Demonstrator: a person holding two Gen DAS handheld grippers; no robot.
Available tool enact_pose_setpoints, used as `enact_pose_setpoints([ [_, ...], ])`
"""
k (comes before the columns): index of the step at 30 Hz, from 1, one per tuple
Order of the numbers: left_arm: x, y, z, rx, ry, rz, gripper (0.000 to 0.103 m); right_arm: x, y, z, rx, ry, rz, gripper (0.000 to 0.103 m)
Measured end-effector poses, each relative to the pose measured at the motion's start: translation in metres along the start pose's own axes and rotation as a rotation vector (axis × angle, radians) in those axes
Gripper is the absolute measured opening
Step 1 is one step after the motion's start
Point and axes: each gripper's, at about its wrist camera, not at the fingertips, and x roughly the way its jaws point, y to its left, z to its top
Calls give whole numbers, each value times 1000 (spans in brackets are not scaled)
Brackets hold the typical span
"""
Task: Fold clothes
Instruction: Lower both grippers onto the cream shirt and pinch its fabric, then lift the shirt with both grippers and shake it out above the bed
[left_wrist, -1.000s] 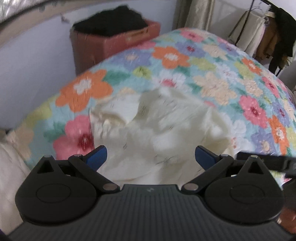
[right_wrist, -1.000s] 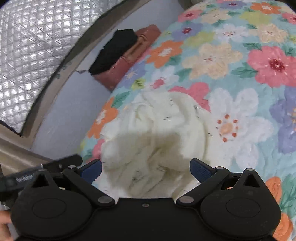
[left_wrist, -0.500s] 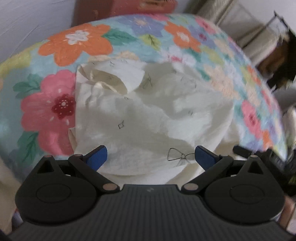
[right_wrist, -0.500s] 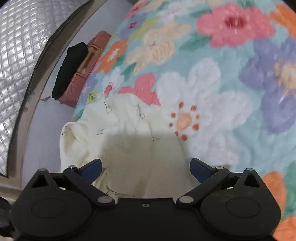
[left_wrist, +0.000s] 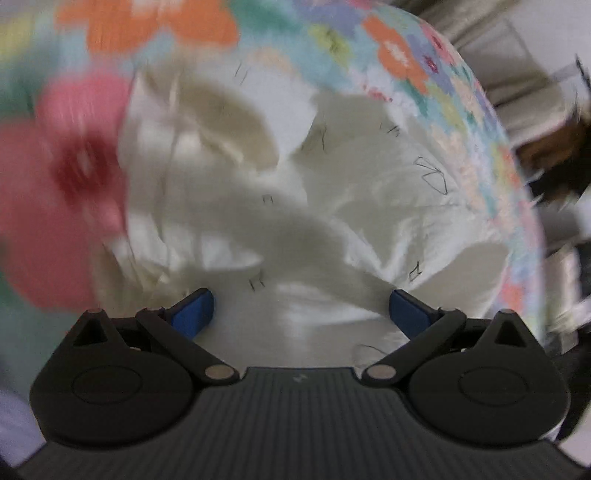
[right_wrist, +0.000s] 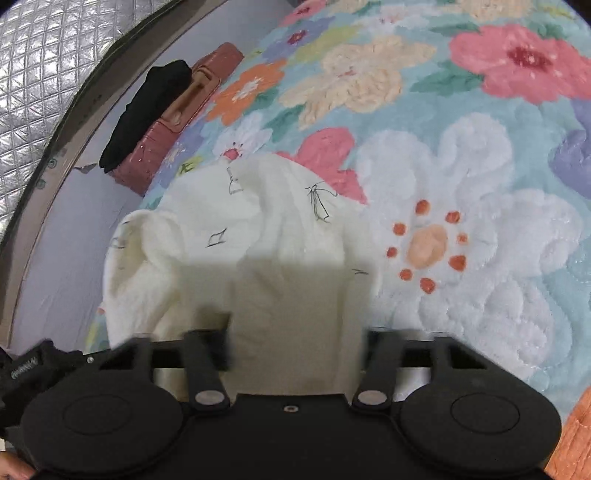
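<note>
A cream garment (left_wrist: 295, 192) with small black printed marks lies crumpled on a floral quilt (left_wrist: 406, 62). My left gripper (left_wrist: 301, 308) hovers close over its near part, wide open, blue pads (left_wrist: 194, 308) apart with cloth below and between them; this view is blurred. In the right wrist view the same garment (right_wrist: 236, 229) sits at the quilt's (right_wrist: 480, 221) left edge. My right gripper (right_wrist: 295, 343) is low over the garment's near end and its jaws are closing, motion-blurred, with a band of cream cloth between the fingers (right_wrist: 218, 347).
A reddish-brown case (right_wrist: 192, 107) with a black garment (right_wrist: 147, 110) on it stands beyond the bed's far corner, by a silver quilted panel (right_wrist: 55, 55). Clothes hang at the right (left_wrist: 554, 162). The quilt stretches away bare to the right of the garment.
Both grippers have sunk closer to the cream garment, which now fills more of each view. The right jaws have narrowed from wide open. The left view has rolled and blurred.
</note>
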Motion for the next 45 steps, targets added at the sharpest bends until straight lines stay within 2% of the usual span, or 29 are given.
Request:
enact_pose_setpoints([
  [2, 3, -4, -1, 32, -7, 22, 92, 1, 0, -4, 17, -18, 16, 41],
  [4, 2, -12, -3, 71, -20, 34, 75, 2, 1, -7, 9, -28, 21, 34],
  [6, 1, -21, -7, 114, -31, 33, 69, 2, 1, -10, 2, -28, 36, 25],
  [8, 3, -28, -9, 153, -37, 40, 65, 4, 3, -11, -1, -22, 51, 23],
  [10, 3, -30, -9, 165, -37, -12, 62, 6, 5, -12, -6, -15, 58, 22],
  [14, 6, -35, -12, 200, -14, -151, 62, 6, 7, -15, 3, -13, 125, 21],
  [16, 9, -46, -17, 233, -19, -171, 62, 6, 9, -18, 18, -15, 152, 21],
  [20, 5, -58, -23, 268, -43, -174, 62, 0, 16, -18, 15, -19, 138, 18],
  [24, -5, -61, -17, 233, -49, -265, 62, -15, 21, -14, 17, -37, 189, 17],
  [28, -11, -76, -17, 258, -77, -321, 62, -38, 38, 1, -72, -44, 171, 17],
  [32, -30, -94, -29, 263, -85, -412, 62, -70, 52, 24, -177, 8, 126, 16],
  [34, -36, -107, -39, 300, -71, -444, 62, -94, 60, 27, -231, 36, 88, 16],
  [41, -47, -163, -110, 377, 8, -544, 62, -180, 64, 17, -356, 180, -172, 16],
  [45, -39, -202, -143, 414, 38, -627, 62, -227, 45, 13, -408, 163, -267, 15],
])
